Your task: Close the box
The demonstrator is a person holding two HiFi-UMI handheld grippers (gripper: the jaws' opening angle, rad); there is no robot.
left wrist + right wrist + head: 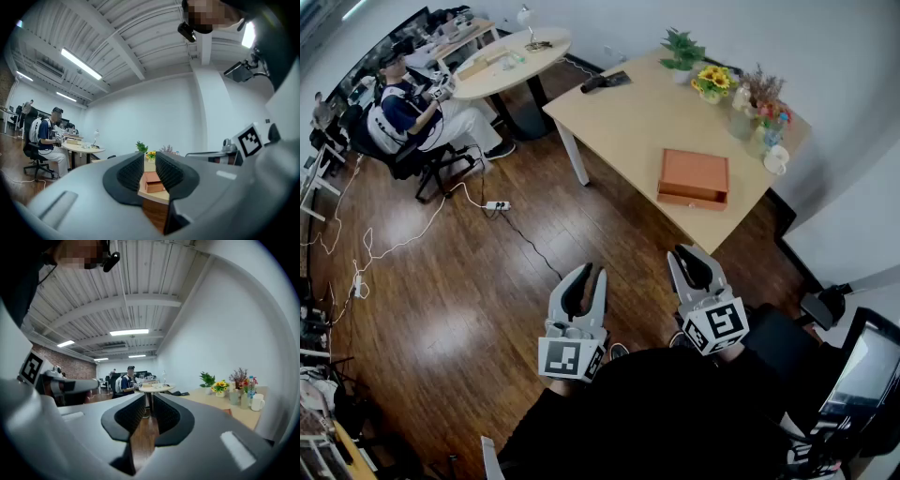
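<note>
Bright, even indoor light from ceiling strip lamps [80, 63], at ten o'clock in the left gripper view. Soft glare patches on the wooden floor [441, 330] at eight o'clock in the head view. Strong fisheye bending and dark corners at every edge. Close foreground soft in both gripper views.

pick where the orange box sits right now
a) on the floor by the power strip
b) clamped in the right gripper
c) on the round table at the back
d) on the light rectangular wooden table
d: the orange box lies flat on the light wooden table, close to the table's near edge.
</note>
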